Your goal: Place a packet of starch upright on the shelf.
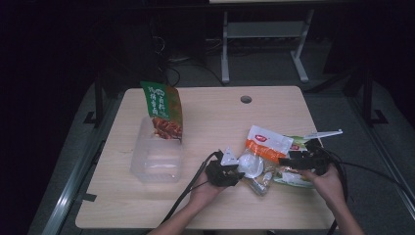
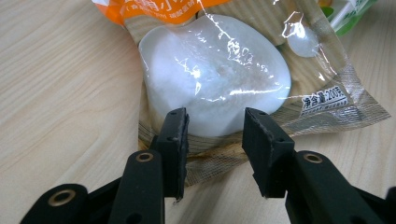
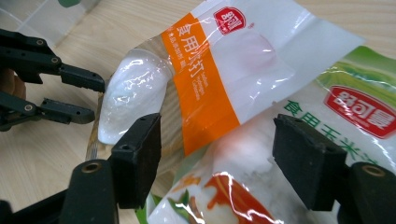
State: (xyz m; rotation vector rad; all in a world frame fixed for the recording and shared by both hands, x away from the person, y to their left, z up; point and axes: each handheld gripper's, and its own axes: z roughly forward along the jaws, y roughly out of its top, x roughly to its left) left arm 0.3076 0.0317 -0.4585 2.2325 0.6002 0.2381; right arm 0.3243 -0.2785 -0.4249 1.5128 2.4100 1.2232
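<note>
Wooden table (image 1: 210, 117), white-powder bag (image 2: 215, 74) between left tool (image 2: 215, 140) tips

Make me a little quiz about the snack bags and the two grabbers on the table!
1. True or false: the left gripper has its jaws apart at the edge of the clear bag with the white lump.
2. What colour is the band on the white bag ahead of the right gripper?
3. Where does the tall green bag stand? A) in the clear plastic box B) under the table C) in a hand

Key: 1 true; 2 orange; 3 A.
</note>
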